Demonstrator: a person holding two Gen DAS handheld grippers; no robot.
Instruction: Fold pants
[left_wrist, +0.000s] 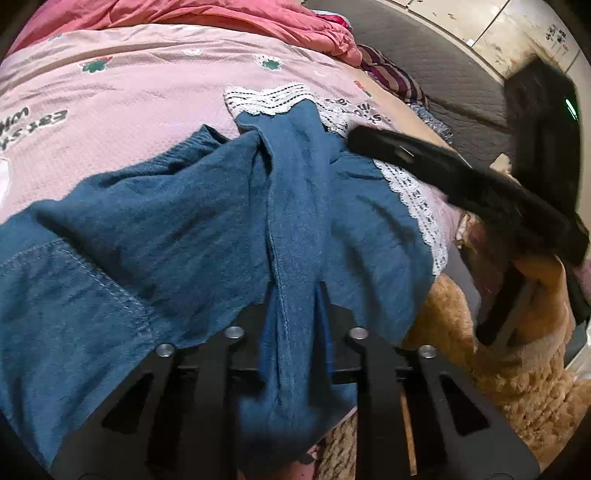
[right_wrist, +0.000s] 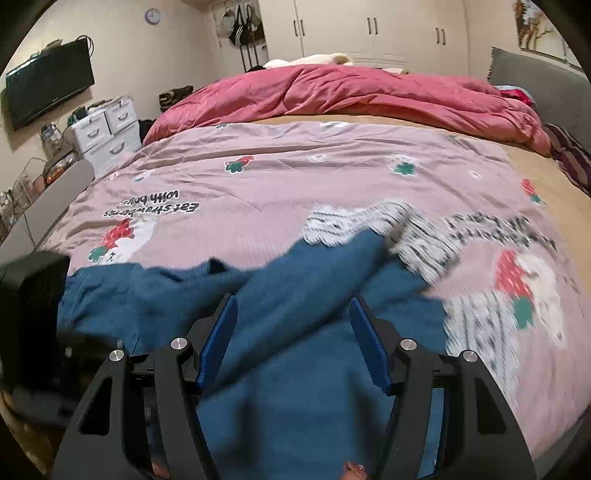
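Blue pants (left_wrist: 207, 236) bunched between left gripper (left_wrist: 295, 332) jaws, which are pinched together on a fold of the fabric. Rest of the pants lies spread ahead of the jaws on a pink strawberry-print quilt (left_wrist: 110, 92), white lace hem (left_wrist: 266, 98) at the far end. Right gripper (right_wrist: 293, 343) jaws apart, blue pads (right_wrist: 221, 339) either side of a pant leg, not pressing it. Red duvet (right_wrist: 332, 92) well beyond.

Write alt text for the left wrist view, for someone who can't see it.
The left gripper is clamped on a bunched fold of blue lace-trimmed fabric pants lying on a pink strawberry-print bedspread. The black right gripper reaches in from the right.
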